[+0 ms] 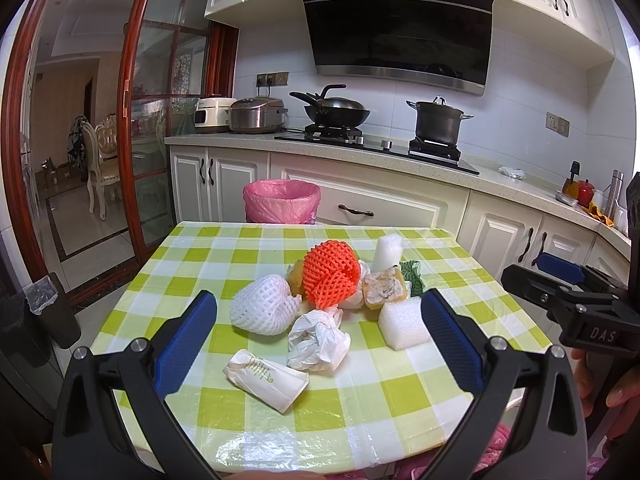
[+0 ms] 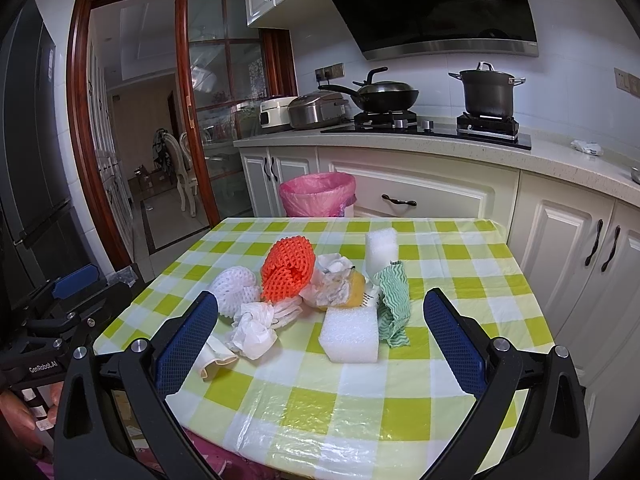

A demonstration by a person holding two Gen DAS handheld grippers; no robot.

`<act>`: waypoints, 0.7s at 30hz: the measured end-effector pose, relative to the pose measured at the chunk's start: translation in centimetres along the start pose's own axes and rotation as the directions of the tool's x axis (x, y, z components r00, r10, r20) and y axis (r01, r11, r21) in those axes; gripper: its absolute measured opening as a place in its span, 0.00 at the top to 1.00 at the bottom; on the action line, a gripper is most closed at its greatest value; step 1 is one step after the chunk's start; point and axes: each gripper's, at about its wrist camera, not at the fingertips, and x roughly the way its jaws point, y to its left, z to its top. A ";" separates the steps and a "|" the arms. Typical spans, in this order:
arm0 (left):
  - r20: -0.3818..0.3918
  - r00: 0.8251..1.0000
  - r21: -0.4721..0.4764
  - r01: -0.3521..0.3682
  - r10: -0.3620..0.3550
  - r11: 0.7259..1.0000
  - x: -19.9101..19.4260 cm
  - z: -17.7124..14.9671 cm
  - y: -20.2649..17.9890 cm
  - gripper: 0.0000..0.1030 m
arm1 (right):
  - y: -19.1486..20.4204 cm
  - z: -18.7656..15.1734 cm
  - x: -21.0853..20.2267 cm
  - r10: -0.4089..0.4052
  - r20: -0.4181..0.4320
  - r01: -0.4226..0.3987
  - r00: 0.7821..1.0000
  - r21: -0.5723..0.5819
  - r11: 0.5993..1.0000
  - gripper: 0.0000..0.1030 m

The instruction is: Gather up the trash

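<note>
Both grippers hover over the near edge of a table covered in a green-and-white checked cloth, each with its blue-padded jaws spread wide and nothing between them. From its own camera the left gripper frames the trash pile; the right gripper does the same from its side.

Trash lies heaped around the table's middle. An orange foam fruit net sits on top, with a white foam fruit net just beside it toward the left edge. Nearer the front edge lie a crumpled white plastic bag and a folded paper wrapper with green print. On the right side of the heap a white foam block lies flat, another foam block stands upright behind it, and a green wavy-patterned cloth lies crumpled between them. A yellow piece of food scrap, touching crumpled tissue, sits in the heap's centre.

Beyond the far edge stands a bin with a pink liner, before white cabinets.
</note>
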 end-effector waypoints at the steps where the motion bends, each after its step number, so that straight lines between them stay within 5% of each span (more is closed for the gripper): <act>1: -0.001 1.000 0.000 0.000 0.000 1.000 0.1 -0.1 0.0 0.04 | -0.1 0.0 0.0 0.001 0.001 -0.001 1.000 0.001 1.000 0.07; 21: 0.001 1.000 0.002 -0.001 0.001 1.000 0.1 -0.1 -0.1 0.04 | -0.1 -0.2 0.0 0.002 0.001 -0.002 1.000 0.007 1.000 0.07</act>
